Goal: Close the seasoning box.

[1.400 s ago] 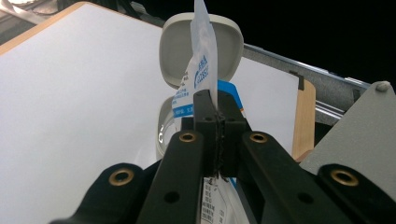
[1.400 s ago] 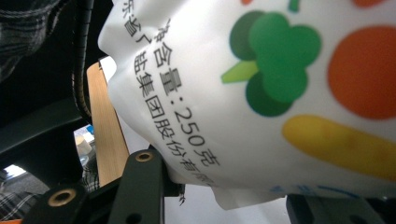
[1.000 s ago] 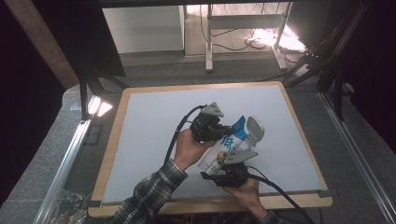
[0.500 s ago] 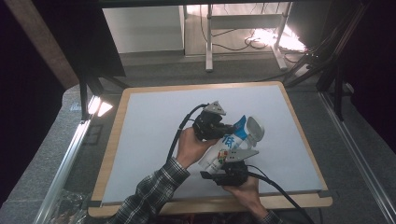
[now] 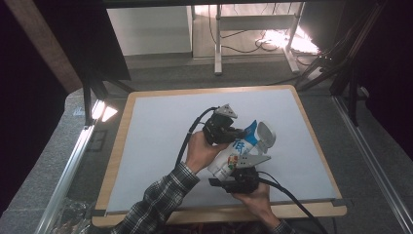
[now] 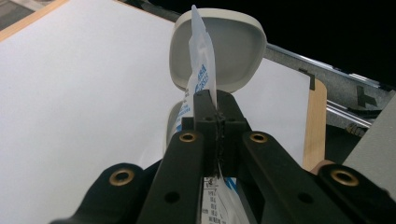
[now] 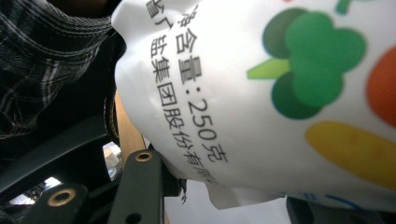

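I have the white plastic pouch with blue print [image 5: 233,153] held above the worktop [image 5: 156,131]: left gripper [image 6: 215,105] pinches its top edge, right gripper [image 5: 238,178] at six o'clock clamps its bottom. A pale oval dish [image 6: 224,51] sits at one o'clock.

pouch [image 7: 280,93] print: cut off by the frame edges
bowl [image 6: 229,51]: lower half hidden behind left gripper [image 6: 217,105]

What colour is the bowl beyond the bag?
Off-white bowl, clearest in the left gripper view.
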The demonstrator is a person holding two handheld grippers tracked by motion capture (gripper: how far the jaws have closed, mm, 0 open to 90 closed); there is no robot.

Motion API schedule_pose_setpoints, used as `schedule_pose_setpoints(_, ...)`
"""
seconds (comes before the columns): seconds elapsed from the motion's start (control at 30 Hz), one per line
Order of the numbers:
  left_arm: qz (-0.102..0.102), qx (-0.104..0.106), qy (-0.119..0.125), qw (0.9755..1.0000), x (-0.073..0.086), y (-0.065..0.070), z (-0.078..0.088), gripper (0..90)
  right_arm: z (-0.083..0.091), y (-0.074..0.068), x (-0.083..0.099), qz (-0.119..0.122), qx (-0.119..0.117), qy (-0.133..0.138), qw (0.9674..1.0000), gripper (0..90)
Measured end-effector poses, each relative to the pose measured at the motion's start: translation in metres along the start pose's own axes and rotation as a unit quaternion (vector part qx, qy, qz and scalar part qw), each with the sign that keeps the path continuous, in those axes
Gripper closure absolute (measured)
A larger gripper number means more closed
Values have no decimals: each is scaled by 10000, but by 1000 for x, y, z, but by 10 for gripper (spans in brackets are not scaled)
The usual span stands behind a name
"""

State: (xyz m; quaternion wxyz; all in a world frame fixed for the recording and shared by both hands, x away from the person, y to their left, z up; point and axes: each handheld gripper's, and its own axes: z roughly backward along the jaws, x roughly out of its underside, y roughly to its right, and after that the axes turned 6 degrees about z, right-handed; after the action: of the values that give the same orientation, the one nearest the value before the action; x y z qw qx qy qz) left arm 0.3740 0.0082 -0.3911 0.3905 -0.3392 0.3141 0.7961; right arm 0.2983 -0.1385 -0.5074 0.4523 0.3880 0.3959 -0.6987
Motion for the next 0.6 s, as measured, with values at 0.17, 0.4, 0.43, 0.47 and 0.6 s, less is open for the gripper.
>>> schedule_pose_setpoints(0.17,37,0,-17,10000,0,-1,-2,893,0,0,-1,-18,-25,-3,10000,605)
schedule_pose_setpoints(0.4,63,16,-20,10000,-1,-2,-3,893,0,-1,-2,-7,-34,14,10000,605)
schedule_pose_setpoints(0.43,63,16,-20,10000,-1,-2,-3,893,0,-1,-2,-7,-34,14,10000,605)
schedule_pose_setpoints(0.47,60,20,-23,10000,-2,-2,-3,893,0,-1,-3,-11,-41,19,10000,605)
schedule_pose_setpoints(0.6,80,33,-44,10000,-2,-3,-4,893,0,-1,-4,-32,-76,50,10000,605)
